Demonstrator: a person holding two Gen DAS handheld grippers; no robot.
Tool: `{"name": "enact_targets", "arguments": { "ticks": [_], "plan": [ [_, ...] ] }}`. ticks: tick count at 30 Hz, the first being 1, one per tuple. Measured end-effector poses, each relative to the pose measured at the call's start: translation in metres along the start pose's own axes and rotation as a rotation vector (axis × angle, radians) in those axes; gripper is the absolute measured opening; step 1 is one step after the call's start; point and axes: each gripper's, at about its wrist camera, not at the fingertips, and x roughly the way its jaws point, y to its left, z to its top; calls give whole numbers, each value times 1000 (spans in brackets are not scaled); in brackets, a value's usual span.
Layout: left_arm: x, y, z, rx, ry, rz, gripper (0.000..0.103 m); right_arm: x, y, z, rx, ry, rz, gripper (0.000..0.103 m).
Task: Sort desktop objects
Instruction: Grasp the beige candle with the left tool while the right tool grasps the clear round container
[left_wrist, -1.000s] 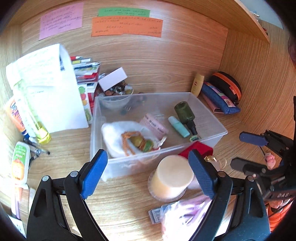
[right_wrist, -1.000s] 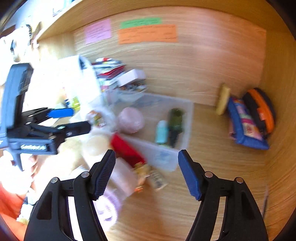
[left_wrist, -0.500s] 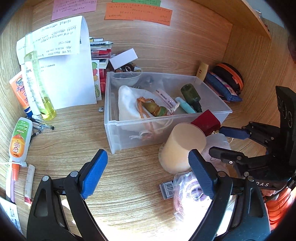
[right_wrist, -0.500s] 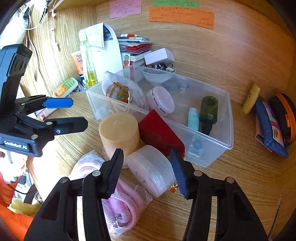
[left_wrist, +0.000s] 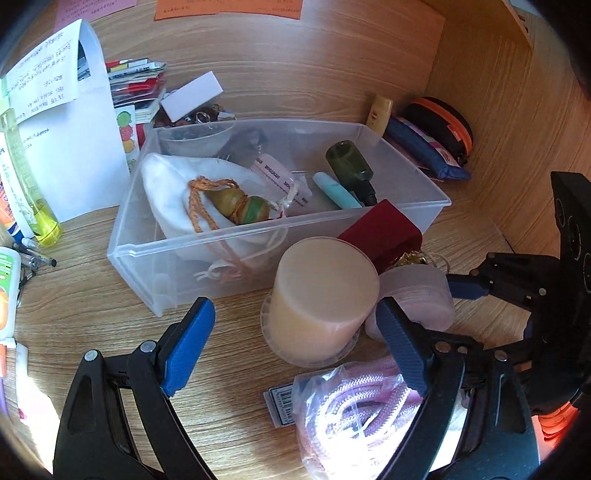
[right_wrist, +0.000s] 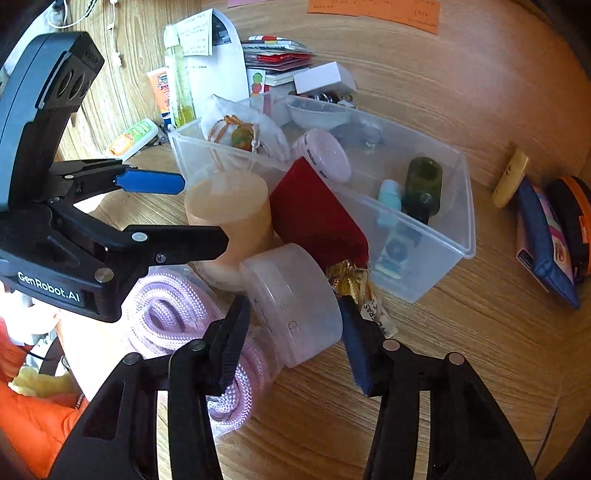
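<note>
**Right gripper closes around the frosted jar by the bin**

The clear bin (left_wrist: 280, 236) sits on the wooden desk (left_wrist: 92, 295), and loose things crowd its near wall. A peach candle (left_wrist: 321, 299) stands upright just in front of the bin. A red box (left_wrist: 384, 232) leans tilted against the bin's wall beside the candle, and a frosted jar (right_wrist: 295, 306) lies on its side, touching the candle and the red box. A gold wrapper (right_wrist: 351, 277) pokes out between the jar and the red box. A bagged pink cord (right_wrist: 173, 317) lies on the desk nearest the camera, partly under the jar.

The right gripper (right_wrist: 295, 332) has the jar between its fingers and its jaws are closing; whether the pads already press on the jar is hard to tell, since a thin gap seems to show on each side.

The left gripper (left_wrist: 295, 343) hangs with its jaws spread wide and nothing in them, its fingers either side of the candle's base but apart from it.

Inside the bin lie a white pouch (left_wrist: 173, 192) with a green and yellow gourd charm (left_wrist: 240, 206) on it, a pink-lidded jar (right_wrist: 327, 155), a teal tube (left_wrist: 334, 190) and a dark green bottle (left_wrist: 351, 166)
</note>
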Motion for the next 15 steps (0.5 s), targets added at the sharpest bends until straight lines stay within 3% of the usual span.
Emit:
{"name": "enact_targets", "arguments": {
  "ticks": [3,6,12,15],
  "plan": [
    [8,-2,4,-5,10,-15,90,3,2,-3,-6,1,20,28],
    [12,-1,7,-16,7,-9,88,2,-1,-4,2,-12,15,27],
    [14,-1,7,-35,-3,-32,64,-14,-19,-5,73,-59,28,27],
    [12,-10,6,-2,-25,2,58,-28,-24,-3,93,-85,35,27]
  ]
}}
